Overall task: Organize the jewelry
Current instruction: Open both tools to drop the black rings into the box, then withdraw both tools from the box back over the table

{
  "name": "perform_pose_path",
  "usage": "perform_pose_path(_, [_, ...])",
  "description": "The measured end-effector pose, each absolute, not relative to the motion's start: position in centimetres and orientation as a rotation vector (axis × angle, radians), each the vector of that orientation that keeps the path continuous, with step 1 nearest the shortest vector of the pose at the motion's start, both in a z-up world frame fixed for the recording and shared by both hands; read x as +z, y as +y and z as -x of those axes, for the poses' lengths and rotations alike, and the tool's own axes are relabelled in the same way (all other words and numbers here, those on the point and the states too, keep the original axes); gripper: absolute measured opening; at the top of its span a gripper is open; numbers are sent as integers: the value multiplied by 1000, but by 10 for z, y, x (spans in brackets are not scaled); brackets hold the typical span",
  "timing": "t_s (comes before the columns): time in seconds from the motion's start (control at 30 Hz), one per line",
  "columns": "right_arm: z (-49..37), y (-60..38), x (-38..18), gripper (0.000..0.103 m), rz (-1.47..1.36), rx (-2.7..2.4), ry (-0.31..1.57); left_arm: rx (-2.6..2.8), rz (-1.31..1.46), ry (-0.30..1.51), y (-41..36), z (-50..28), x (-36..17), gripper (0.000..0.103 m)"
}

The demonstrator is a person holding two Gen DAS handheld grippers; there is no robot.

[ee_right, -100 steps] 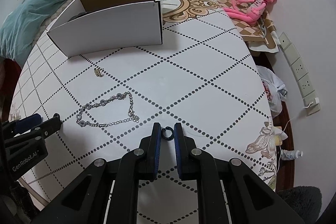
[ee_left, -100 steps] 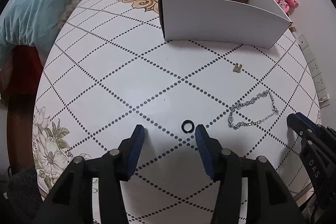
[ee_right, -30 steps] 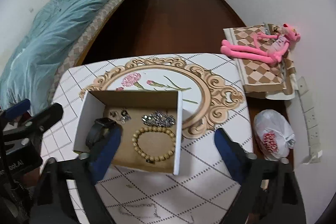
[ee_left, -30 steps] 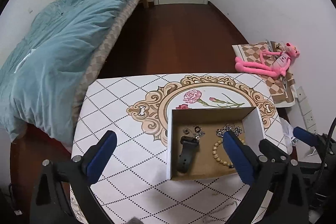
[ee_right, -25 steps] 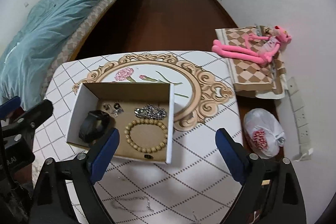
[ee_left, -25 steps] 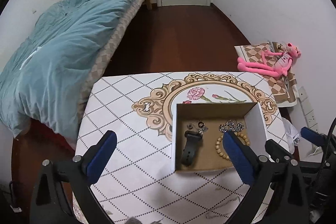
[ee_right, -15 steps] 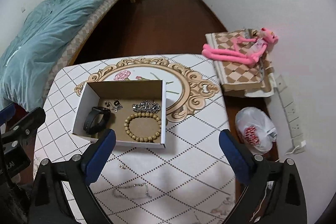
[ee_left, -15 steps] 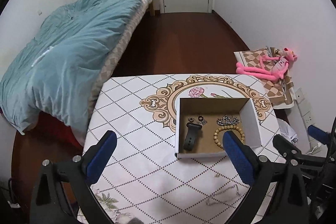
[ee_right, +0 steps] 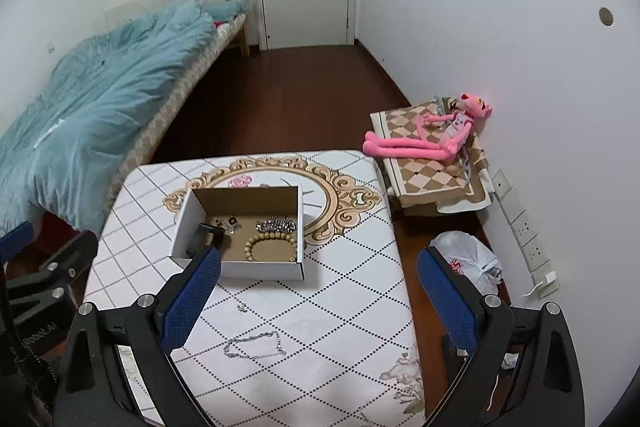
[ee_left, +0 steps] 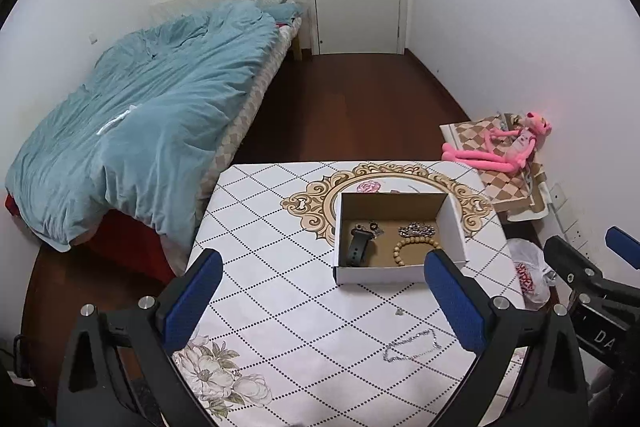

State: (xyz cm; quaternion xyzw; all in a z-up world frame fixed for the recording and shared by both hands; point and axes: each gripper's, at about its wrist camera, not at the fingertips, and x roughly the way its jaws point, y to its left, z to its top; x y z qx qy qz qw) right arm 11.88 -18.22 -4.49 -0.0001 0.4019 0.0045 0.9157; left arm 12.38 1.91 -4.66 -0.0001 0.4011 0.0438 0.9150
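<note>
Lying below both spread hand-held grippers (ee_left: 322, 293) (ee_right: 320, 291): chain necklace (ee_right: 253, 344).

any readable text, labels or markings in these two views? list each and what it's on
"DA": white letters on the right gripper body, cut off at the frame edge.
"obot.AI": white letters on the left gripper body, start hidden.
Red print on the white plastic bag: too blurred to read.
Nothing readable on the box.

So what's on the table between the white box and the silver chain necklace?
A tiny charm, alone on the tablecloth between the box and the necklace. The right wrist view shows it best.
</note>
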Motion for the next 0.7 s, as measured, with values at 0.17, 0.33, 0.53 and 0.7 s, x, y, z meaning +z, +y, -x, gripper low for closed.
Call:
perform_pose_path(0.17, [-102,-185,-29,100,-21,25,800,79,15,815,20,-111,-37,103])
perform_pose_path(0.33, [-99,-190,-37,100,-59,32,829,96,19,856,21,-106,-54,103])
perform_pose_path(0.53, [-108,-197,-110,100,-88,36,1009,129,-3,994,23,-109,-113,103])
perform_pose_path(0.7, [-117,-195,-188,99,-143,75,1156,166,-35,1097,26,-113,-163,103])
